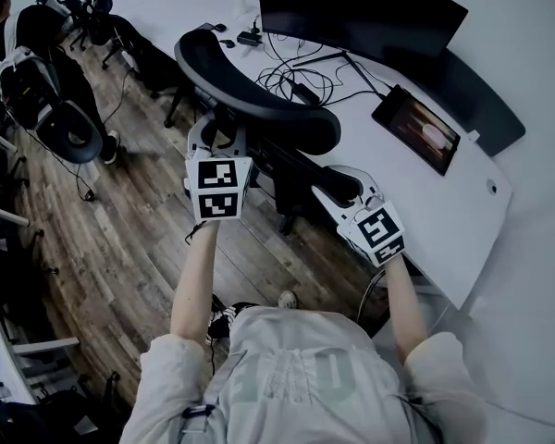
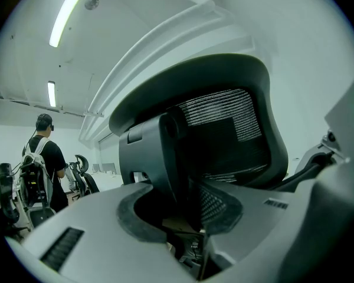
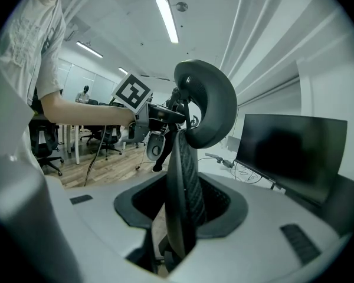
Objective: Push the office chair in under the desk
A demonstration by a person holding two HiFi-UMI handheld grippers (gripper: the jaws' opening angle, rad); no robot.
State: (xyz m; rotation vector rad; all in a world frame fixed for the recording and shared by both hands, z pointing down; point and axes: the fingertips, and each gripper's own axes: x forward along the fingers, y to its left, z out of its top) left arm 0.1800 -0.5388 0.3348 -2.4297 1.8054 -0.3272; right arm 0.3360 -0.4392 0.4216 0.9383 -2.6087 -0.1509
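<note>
A black office chair (image 1: 250, 86) with a curved headrest stands on the wooden floor, its seat facing the white desk (image 1: 462, 202). My left gripper (image 1: 217, 146) is at the left side of the backrest. In the left gripper view the dark frame of the backrest (image 2: 159, 158) sits between the jaws of the left gripper (image 2: 180, 208), which close on it. My right gripper (image 1: 340, 188) holds the right side. In the right gripper view the mesh edge of the backrest (image 3: 186, 175) is pinched in the right gripper (image 3: 180, 211), below the headrest (image 3: 209, 102).
On the desk stand a large dark monitor (image 1: 351, 12), a tablet (image 1: 416, 128) and a tangle of cables (image 1: 291, 77). Other office chairs (image 1: 46, 81) crowd the far left of the floor (image 1: 139, 239). A person (image 2: 44, 158) stands at a distance, by other desks.
</note>
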